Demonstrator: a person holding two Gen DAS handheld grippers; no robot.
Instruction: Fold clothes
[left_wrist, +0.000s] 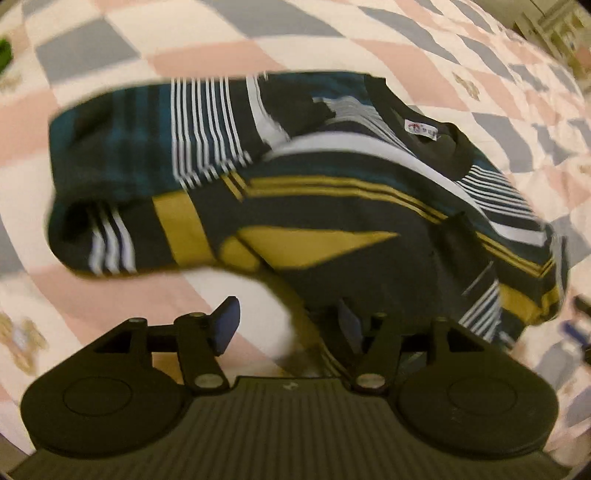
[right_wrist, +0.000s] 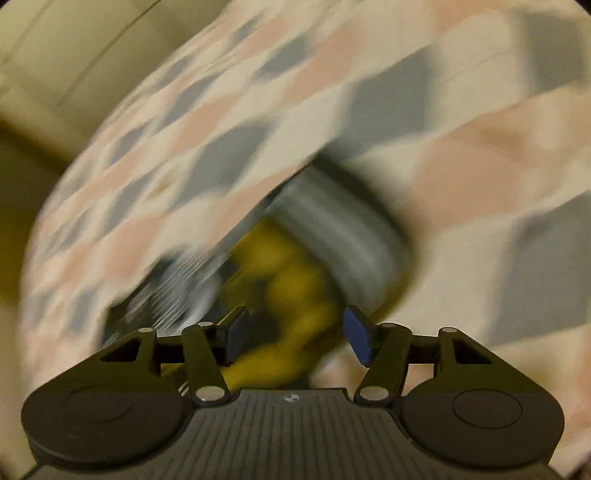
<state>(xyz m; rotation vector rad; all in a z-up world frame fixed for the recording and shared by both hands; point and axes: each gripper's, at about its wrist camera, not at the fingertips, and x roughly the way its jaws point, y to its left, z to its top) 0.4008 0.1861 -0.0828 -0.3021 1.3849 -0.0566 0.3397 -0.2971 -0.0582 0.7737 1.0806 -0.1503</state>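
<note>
Sweater (left_wrist: 295, 192) | lies on checked quilt (left_wrist: 424, 48), sleeve folded over body, we judge further folds remain | left gripper (left_wrist: 288, 325) spread, empty | right gripper (right_wrist: 295, 332) spread around blurred fabric, not pinching

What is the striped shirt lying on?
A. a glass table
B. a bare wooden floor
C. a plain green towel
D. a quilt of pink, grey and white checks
D: in the left wrist view the shirt lies spread on the checked quilt, whose pink, grey and white patches show on every side of it.
</note>
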